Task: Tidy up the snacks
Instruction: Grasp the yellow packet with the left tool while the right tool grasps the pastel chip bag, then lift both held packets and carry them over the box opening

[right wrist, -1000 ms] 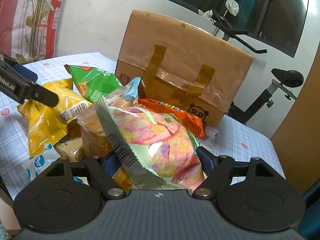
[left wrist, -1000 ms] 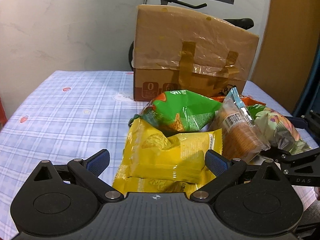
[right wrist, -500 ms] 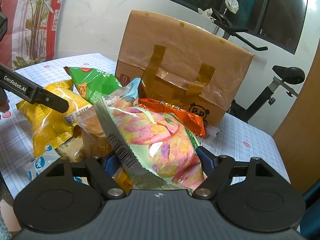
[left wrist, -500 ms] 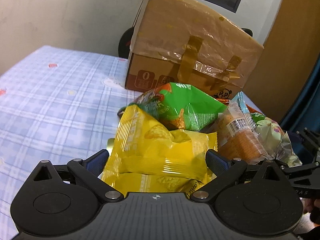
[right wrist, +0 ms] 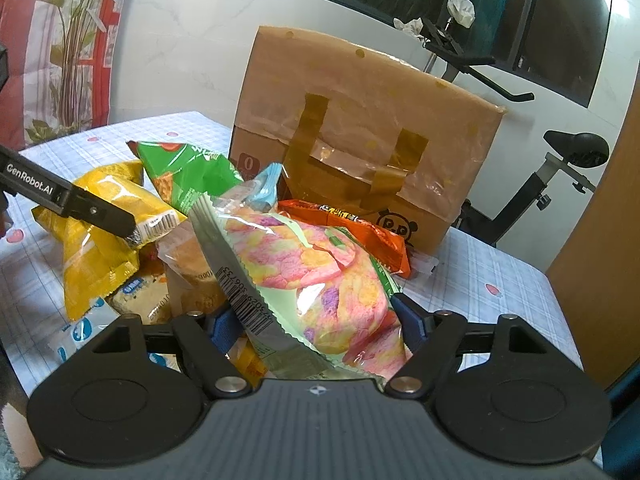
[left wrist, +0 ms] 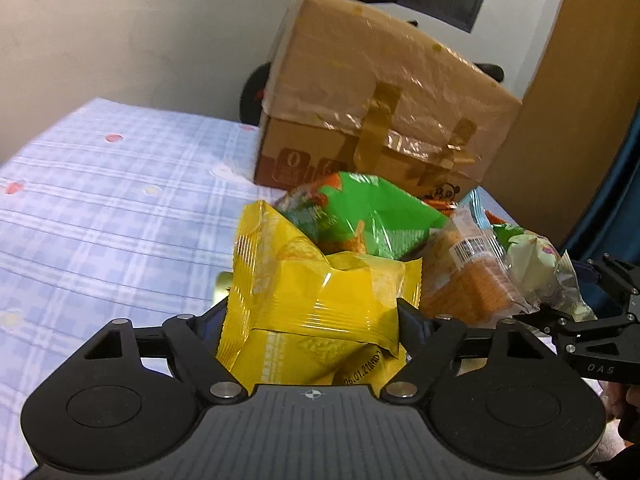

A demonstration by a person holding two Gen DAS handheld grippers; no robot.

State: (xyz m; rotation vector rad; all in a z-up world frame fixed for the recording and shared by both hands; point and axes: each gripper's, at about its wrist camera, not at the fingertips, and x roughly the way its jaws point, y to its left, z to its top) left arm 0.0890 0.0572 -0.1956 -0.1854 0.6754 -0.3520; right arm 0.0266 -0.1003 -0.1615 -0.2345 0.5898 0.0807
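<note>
Left wrist view: the left gripper [left wrist: 312, 312] has its jaws pressed in on both sides of a crinkly yellow foil snack packet [left wrist: 320, 300], which sits between them with its lower end reaching back toward the gripper body. Behind it lies one glossy green chip bag [left wrist: 368, 216], and to the right one clear-wrapped orange-brown biscuit pack with a barcode label [left wrist: 472, 276], then one pale green bag of pink and yellow puffs [left wrist: 536, 260]. One brown cardboard box patched with tape [left wrist: 380, 120] stands at the back on the blue-checked cloth surface [left wrist: 100, 200]. The right gripper [left wrist: 592, 344] shows at the right edge.

Right wrist view: the right gripper [right wrist: 316, 320] has its jaws spread around the pale green bag of puffs [right wrist: 316, 264]; whether the pads press it cannot be told. The bag lies between them, its serrated barcode edge toward the left pad. One orange snack wrapper [right wrist: 360, 232] lies behind it against the box [right wrist: 368, 120]. The green bag [right wrist: 188, 176] and the yellow packet [right wrist: 96, 240], with a left gripper finger [right wrist: 80, 204] against it, lie to the left. A black exercise bike [right wrist: 552, 168] stands behind the surface [right wrist: 500, 280].
</note>
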